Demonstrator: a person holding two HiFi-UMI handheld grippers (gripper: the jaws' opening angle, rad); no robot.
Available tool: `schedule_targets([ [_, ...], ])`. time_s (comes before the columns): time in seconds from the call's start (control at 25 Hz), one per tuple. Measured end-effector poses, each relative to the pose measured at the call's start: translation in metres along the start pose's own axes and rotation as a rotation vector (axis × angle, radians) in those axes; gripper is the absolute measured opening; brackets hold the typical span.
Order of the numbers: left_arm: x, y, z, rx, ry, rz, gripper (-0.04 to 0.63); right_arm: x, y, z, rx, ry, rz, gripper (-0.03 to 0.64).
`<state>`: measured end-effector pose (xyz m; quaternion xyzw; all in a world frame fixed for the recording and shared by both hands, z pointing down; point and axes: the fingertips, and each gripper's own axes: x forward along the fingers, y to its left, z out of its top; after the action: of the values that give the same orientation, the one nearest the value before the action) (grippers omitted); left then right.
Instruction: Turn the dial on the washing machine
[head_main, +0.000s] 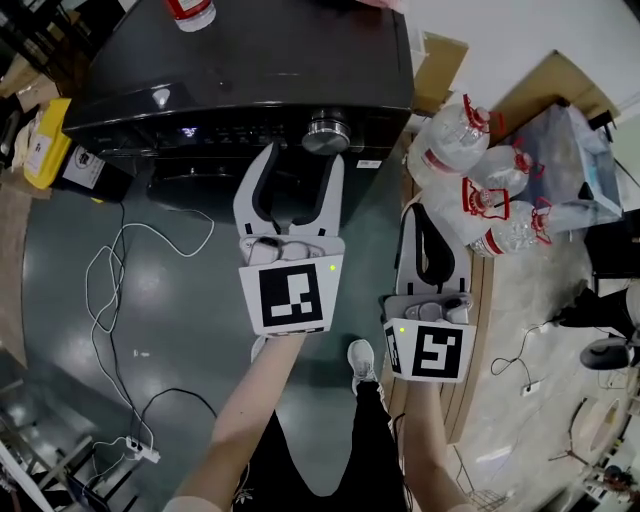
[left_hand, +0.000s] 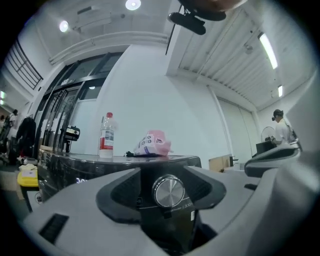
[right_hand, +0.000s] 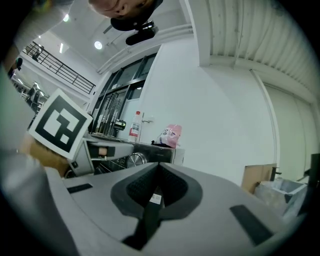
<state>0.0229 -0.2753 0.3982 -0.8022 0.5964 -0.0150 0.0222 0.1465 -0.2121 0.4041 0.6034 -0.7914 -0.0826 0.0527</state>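
The black washing machine stands ahead, with its silver dial on the front panel. My left gripper is open just short of it. In the left gripper view the dial shows between the two jaws of the left gripper, and the pads stand clear of it. My right gripper is held lower and to the right, away from the machine, shut with nothing in it. In the right gripper view the right gripper has its jaws together, and the dial lies off to the left.
A clear bottle and a pink packet sit on top of the machine. Large water jugs are stacked at the right. White cables run across the dark floor at the left, near a yellow container.
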Motion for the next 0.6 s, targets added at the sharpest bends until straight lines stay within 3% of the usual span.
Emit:
schedule_targets([
  [0.12,0.017,0.004,-0.011,-0.116,-0.007,0.08,0.273,0.004,-0.005,0.0,0.005,-0.001,0.0,0.005],
  [0.24,0.026,0.002,-0.029,-0.203,0.028,0.111,0.273,0.005,-0.014,-0.008,0.014,0.012,-0.003,0.005],
  [0.6,0.039,-0.007,-0.043,-0.306,0.049,0.145,0.275,0.002,-0.038,-0.025,0.011,0.049,-0.018,0.005],
])
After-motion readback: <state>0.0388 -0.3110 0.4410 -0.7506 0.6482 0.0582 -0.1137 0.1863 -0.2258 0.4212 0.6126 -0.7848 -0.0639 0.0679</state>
